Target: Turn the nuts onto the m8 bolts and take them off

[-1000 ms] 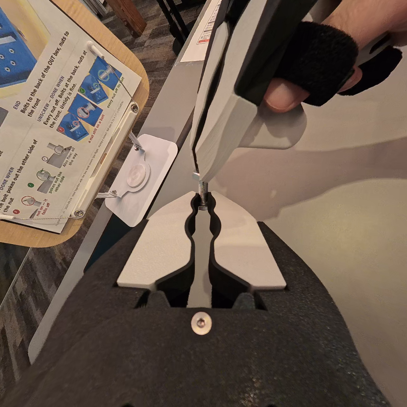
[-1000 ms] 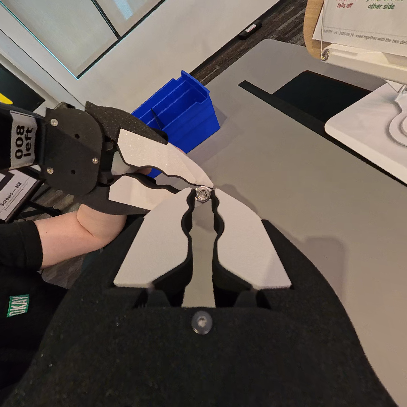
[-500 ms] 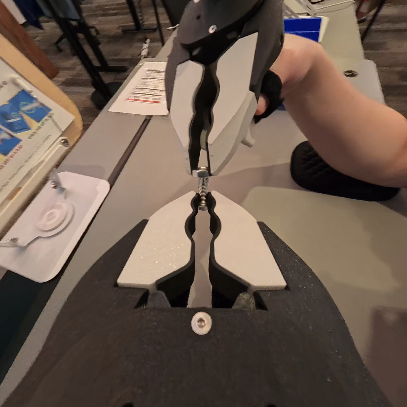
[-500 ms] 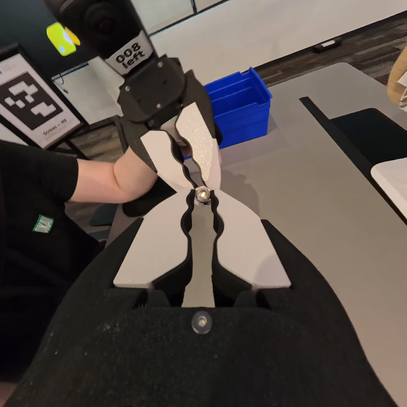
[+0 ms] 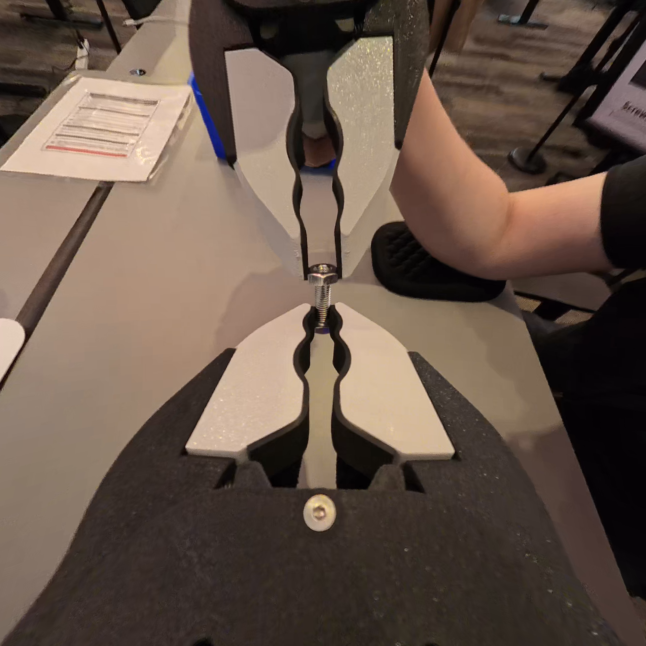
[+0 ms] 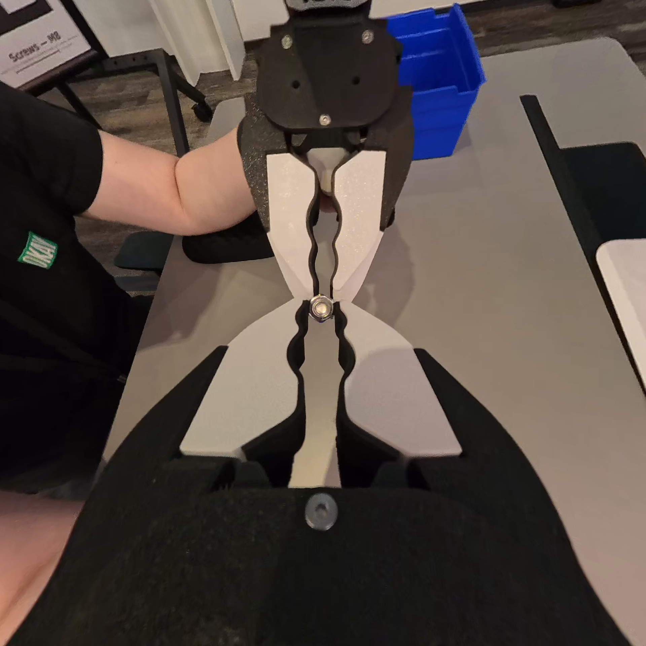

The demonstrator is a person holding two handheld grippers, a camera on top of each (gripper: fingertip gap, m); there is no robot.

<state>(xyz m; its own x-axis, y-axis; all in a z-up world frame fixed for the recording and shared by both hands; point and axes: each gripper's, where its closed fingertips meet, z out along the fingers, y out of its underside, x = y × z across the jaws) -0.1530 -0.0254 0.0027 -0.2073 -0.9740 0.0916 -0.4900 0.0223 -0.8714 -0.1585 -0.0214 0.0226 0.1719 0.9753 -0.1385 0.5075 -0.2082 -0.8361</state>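
right gripper (image 5: 322,272) now squarely facing left gripper (image 5: 321,316)

Grey table (image 5: 146,265) underneath. Laminated printed sheet (image 5: 101,129) flat on far left of it. Black padded rest (image 5: 430,269) at right edge, touching tabletop. Blue plastic bin (image 6: 437,87) at far end in right wrist view. Framed sign on dark stand (image 6: 42,45) beyond, over patterned carpet (image 5: 489,105).

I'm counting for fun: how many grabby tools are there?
2. The left tool grips the bolt; the right tool faces it, gripping the nut.
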